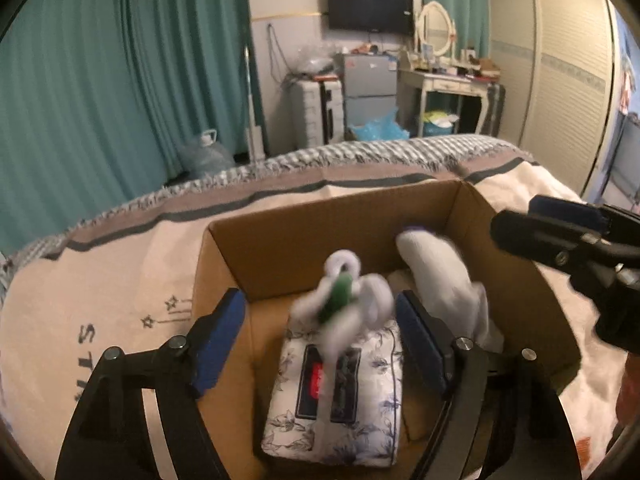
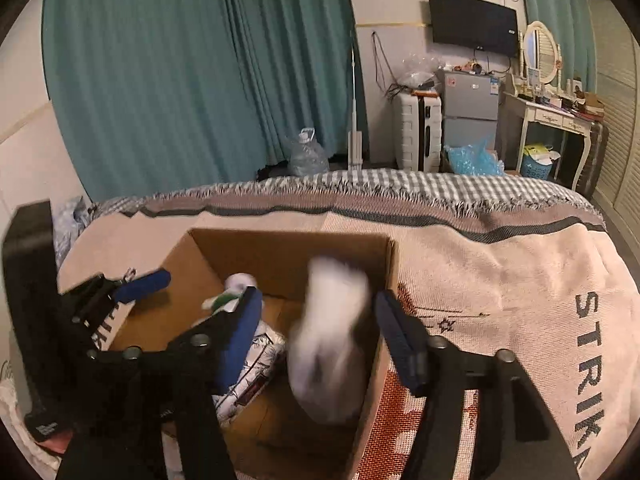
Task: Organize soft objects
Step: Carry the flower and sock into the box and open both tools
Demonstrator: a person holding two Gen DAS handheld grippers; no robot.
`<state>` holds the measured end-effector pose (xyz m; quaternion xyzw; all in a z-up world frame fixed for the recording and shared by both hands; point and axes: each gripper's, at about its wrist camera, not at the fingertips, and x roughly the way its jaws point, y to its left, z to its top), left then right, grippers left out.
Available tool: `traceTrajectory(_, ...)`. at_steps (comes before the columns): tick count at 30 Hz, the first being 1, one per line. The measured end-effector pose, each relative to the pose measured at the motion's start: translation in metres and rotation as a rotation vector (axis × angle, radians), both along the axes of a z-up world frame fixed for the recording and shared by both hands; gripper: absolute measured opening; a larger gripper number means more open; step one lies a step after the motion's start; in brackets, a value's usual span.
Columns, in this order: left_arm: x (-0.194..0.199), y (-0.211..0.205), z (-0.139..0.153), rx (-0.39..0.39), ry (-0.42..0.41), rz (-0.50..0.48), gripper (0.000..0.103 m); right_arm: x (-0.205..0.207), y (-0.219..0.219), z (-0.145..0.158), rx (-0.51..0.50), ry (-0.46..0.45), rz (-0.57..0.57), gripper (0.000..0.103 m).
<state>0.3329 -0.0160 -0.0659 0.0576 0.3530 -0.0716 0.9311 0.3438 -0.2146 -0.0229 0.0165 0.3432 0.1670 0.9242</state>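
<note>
An open cardboard box (image 1: 320,236) stands on the bed; it also shows in the right wrist view (image 2: 280,256). Inside lies a floral tissue pack (image 1: 340,400). My left gripper (image 1: 320,332) is open above the box, and a blurred white and green soft toy (image 1: 344,304) hangs free between its fingers. My right gripper (image 2: 316,336) is open over the box's right side, and a blurred white soft object (image 2: 328,340) is in the air between its fingers. That white object also shows in the left wrist view (image 1: 440,272).
The bed is covered by a beige blanket (image 2: 500,288) with dark lettering. Teal curtains (image 1: 120,80) hang behind. A fridge (image 1: 370,88), a dressing table (image 1: 448,80) and a water jug (image 1: 206,156) stand beyond the bed.
</note>
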Motion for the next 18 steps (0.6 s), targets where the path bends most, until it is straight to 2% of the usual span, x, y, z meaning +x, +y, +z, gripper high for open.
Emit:
traceTrajectory(2, -0.006, 0.001, 0.009, 0.005, -0.01, 0.013, 0.078, -0.005, -0.003, 0.009, 0.005, -0.006, -0.004, 0.061)
traceTrajectory(5, -0.026, 0.003, 0.036, 0.011, -0.042, 0.021, 0.078, -0.023, -0.006, 0.039, 0.0, -0.041, -0.01, 0.061)
traceTrajectory(12, -0.11, 0.003, 0.141, 0.021, -0.194, 0.03, 0.078, -0.104, -0.016, 0.153, -0.023, -0.174, -0.031, 0.062)
traceTrajectory(13, -0.125, 0.004, 0.158, 0.025, -0.22, 0.046, 0.08, -0.116, -0.017, 0.165, -0.028, -0.19, -0.031, 0.065)
traceTrajectory(14, -0.134, 0.005, 0.17, 0.027, -0.236, 0.06, 0.091, -0.132, -0.018, 0.181, -0.038, -0.211, -0.036, 0.067)
traceTrajectory(15, -0.149, 0.007, 0.185, 0.026, -0.261, 0.076, 0.094, -0.144, -0.019, 0.192, -0.047, -0.226, -0.042, 0.071)
traceTrajectory(18, -0.187, 0.016, 0.22, 0.007, -0.329, 0.102, 0.094, -0.19, -0.022, 0.226, -0.073, -0.268, -0.05, 0.08)
